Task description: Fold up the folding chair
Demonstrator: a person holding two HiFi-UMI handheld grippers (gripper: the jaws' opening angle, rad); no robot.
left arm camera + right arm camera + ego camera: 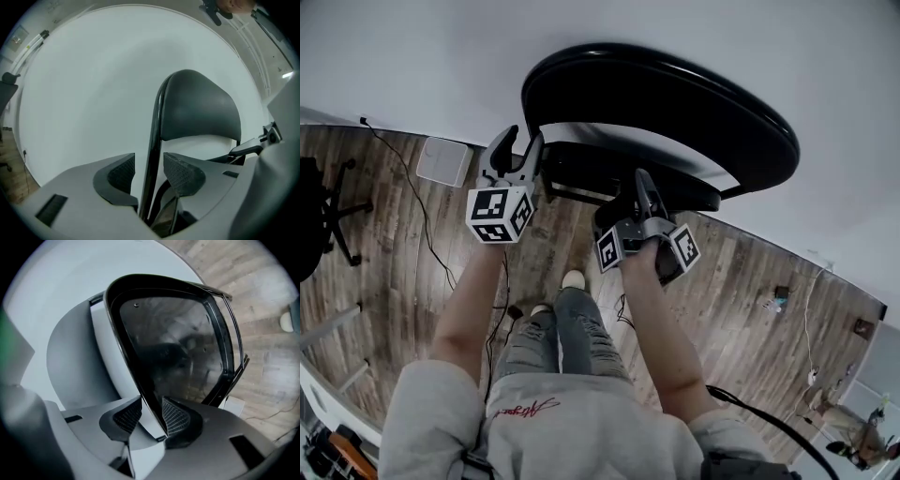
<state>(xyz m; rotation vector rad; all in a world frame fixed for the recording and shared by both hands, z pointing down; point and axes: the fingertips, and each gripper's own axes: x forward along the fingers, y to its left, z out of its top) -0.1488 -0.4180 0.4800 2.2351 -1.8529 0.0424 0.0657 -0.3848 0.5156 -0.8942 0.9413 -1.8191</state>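
Observation:
The black folding chair stands against a white wall, its curved backrest (675,103) above the seat (619,183). My left gripper (521,142) is at the chair's left frame tube (154,136). The tube runs between its open jaws (149,171) with a gap on each side, and the backrest (201,108) shows beyond. My right gripper (643,186) is at the seat's front. In the right gripper view the glossy seat (173,348) is tilted up on edge, and its thin rim is pinched between the pads of that gripper (152,416).
Wooden floor (741,319) lies below. A white box (442,159) sits by the wall at the left, with a cable (422,211) running from it. A black office chair (319,216) is at the far left. The person's legs and shoes (572,279) stand just before the chair.

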